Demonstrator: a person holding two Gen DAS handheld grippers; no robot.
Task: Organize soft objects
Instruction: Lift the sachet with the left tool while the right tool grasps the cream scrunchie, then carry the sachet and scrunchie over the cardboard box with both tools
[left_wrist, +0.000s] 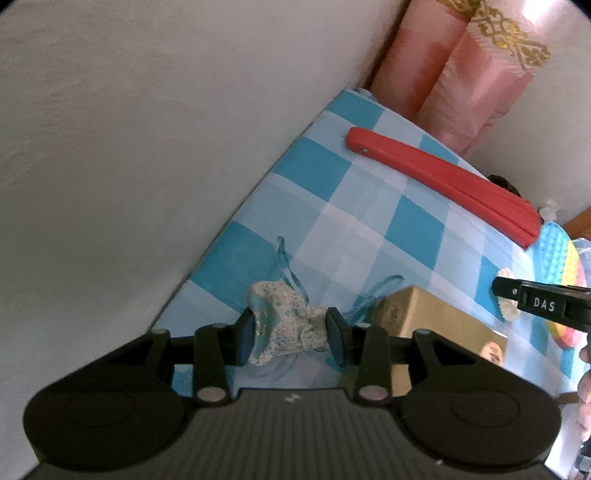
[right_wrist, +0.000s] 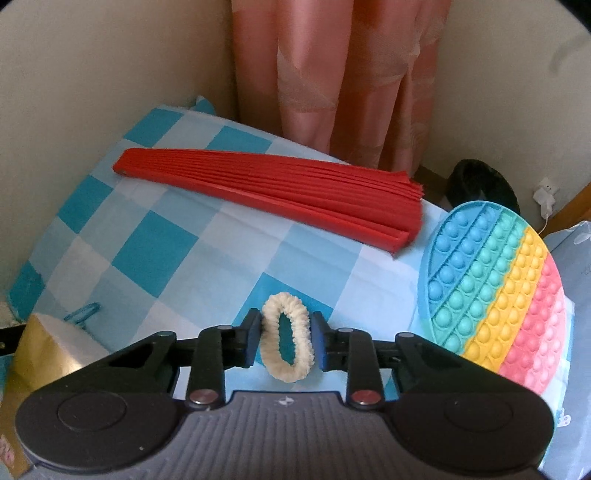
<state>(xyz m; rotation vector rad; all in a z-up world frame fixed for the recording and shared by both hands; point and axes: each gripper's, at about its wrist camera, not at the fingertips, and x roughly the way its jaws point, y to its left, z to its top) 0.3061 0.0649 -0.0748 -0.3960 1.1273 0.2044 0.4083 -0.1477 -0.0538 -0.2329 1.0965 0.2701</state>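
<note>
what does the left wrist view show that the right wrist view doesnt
Only the left wrist view: the left gripper clamped on a blue and white fabric pouch, and the right gripper's black finger seen from the side.

Only the right wrist view: the right gripper shut on a cream scrunchie, squeezing it into an oval, plus the whole rainbow pop-it mat.

Both: the red folded fan, the blue checked sheet, the gold box, the pink curtain and the pale wall.
</note>
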